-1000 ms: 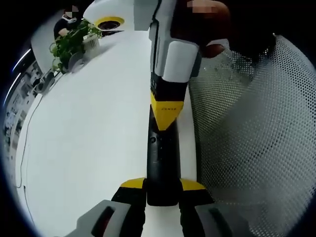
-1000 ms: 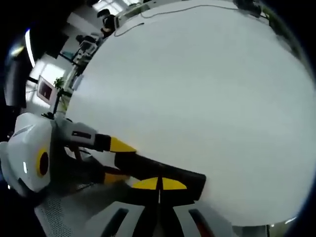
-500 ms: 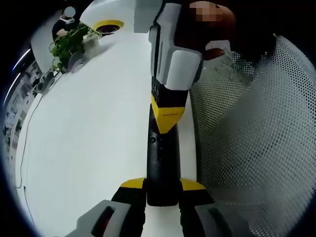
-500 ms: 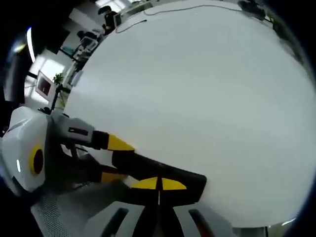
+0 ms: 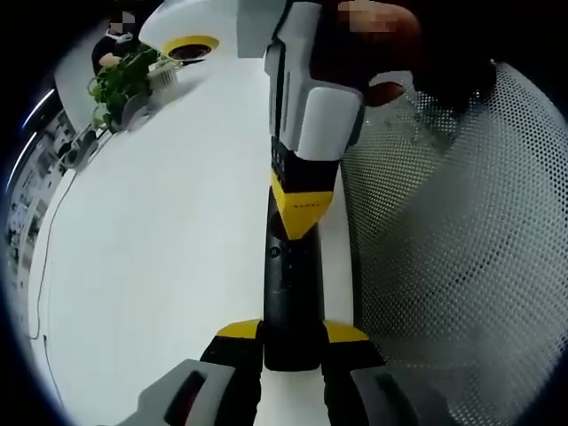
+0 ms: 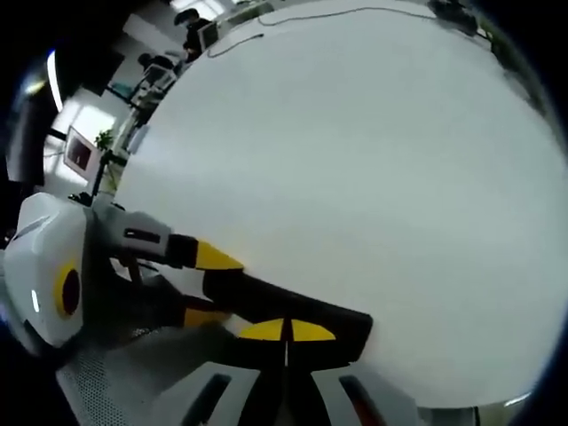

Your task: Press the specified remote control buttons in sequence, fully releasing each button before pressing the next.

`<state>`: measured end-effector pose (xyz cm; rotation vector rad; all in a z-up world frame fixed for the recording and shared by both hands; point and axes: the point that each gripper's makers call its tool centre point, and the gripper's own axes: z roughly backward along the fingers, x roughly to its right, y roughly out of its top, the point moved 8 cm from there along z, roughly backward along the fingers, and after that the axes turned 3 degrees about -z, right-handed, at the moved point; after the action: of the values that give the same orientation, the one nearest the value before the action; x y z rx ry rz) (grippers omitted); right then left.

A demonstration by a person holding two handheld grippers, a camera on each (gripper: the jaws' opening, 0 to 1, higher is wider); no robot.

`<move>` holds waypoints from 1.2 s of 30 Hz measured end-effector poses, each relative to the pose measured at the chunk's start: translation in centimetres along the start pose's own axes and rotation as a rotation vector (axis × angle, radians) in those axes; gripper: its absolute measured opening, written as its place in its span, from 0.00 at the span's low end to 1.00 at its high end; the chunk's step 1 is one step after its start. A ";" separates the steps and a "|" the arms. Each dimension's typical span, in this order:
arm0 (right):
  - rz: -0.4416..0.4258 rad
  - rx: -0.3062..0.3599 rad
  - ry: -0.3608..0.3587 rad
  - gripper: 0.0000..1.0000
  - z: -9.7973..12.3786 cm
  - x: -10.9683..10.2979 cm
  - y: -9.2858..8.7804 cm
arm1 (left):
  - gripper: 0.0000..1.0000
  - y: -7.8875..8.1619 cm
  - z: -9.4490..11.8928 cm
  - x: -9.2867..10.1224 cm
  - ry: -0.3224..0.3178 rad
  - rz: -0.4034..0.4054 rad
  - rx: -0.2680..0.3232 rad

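Note:
A black remote control (image 5: 289,302) lies lengthwise over the white table, with my left gripper (image 5: 291,332) shut on its near end, one yellow-tipped jaw on each side. My right gripper (image 5: 302,213) comes down from the top of the left gripper view. Its yellow tips are shut together and rest on the remote's far part, just beyond a small round button (image 5: 275,251). In the right gripper view my right gripper (image 6: 286,331) sits shut over the remote (image 6: 266,303). The left gripper (image 6: 206,286) clamps the remote from the left.
The white table (image 5: 160,231) stretches away to the left and far side. A potted plant (image 5: 124,80) and a yellow-ringed object (image 5: 195,44) stand at its far end. A white mesh chair back (image 5: 453,248) rises close on the right. A cable (image 6: 302,16) lies along the table's far edge.
My right gripper's tip has slid slightly along the remote toward the left gripper. The left gripper and the remote have stayed put.

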<state>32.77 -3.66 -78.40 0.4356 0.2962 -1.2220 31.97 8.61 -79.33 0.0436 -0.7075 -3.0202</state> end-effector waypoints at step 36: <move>-0.011 -0.071 -0.044 0.00 0.2 0.7 -0.9 | 0.25 0.0 0.0 0.1 -0.001 0.004 0.002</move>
<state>32.12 -4.61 -78.65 0.3459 0.3032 -1.2263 31.91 8.63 -79.32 0.0412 -0.7098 -3.0157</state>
